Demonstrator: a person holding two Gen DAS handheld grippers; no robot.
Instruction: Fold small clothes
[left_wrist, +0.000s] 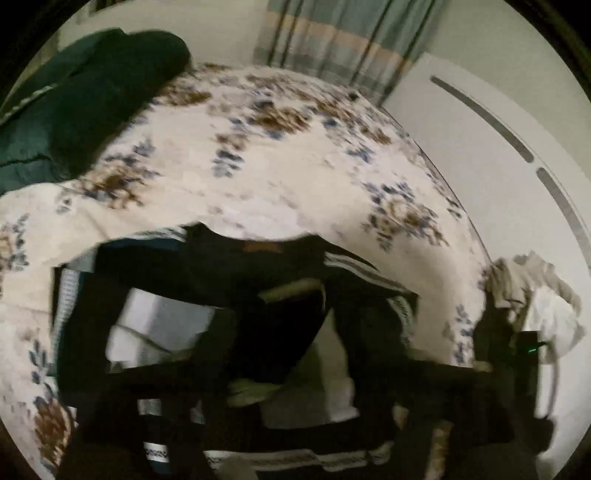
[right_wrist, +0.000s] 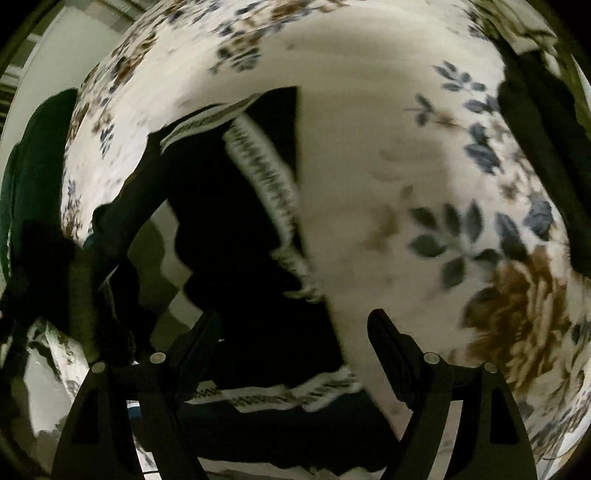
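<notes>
A black garment (right_wrist: 236, 229) with white patterned trim lies crumpled on the floral bedsheet (right_wrist: 369, 147). In the right wrist view my right gripper (right_wrist: 295, 332) points steeply down over the garment's right edge. It is open, and the pads touch nothing. The left wrist view is blurred by motion. There the same black garment (left_wrist: 280, 266) spreads across the lower middle. My left gripper (left_wrist: 236, 310) shows only as dark smeared bars above it. Its fingers look far apart, so I read it as open with nothing pinched.
A dark green blanket (left_wrist: 85, 103) is bunched at the bed's far left. Pale clothes (left_wrist: 535, 291) are heaped at the right edge, beside a white wardrobe (left_wrist: 480, 155). Striped curtains (left_wrist: 340, 40) hang behind the bed. Another dark cloth (right_wrist: 543, 155) lies at the right.
</notes>
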